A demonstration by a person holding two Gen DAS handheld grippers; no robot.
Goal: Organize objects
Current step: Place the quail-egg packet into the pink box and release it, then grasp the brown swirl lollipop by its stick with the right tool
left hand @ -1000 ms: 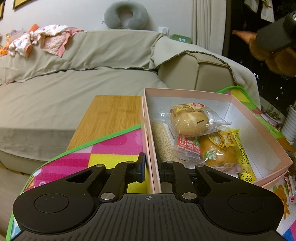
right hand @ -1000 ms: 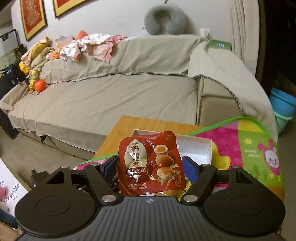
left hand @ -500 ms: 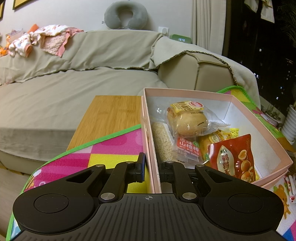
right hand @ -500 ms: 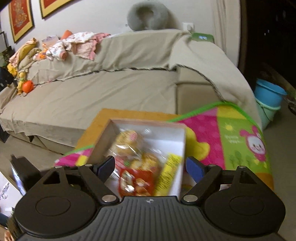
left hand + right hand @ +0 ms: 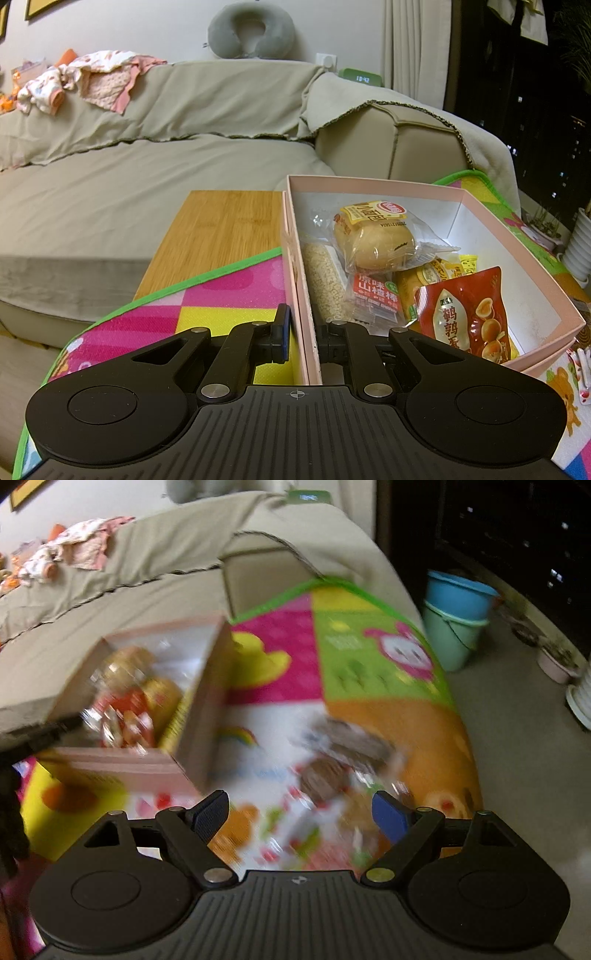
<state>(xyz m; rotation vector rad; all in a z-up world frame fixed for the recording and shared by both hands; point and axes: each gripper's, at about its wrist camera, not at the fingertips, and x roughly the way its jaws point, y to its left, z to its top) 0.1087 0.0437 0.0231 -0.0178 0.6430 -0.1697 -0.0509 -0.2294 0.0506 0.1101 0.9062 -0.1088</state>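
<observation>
Left claw (image 5: 302,332) in your grip clamped on near wall of pink box (image 5: 373,183), lower centre of frame; one finger outside wall, other inside. Box sits on colourful mat (image 5: 221,295) over wooden worktop (image 5: 218,225). Inside box: red quail-egg packet (image 5: 463,314) at lower right, wrapped bun (image 5: 373,236) above it, red-label snack (image 5: 375,293) between.

Your right claw (image 5: 301,814) spread apart, holding nothing, bottom centre. Blurred brown wrapped snacks (image 5: 332,764) on mat just above it; box at left.
</observation>
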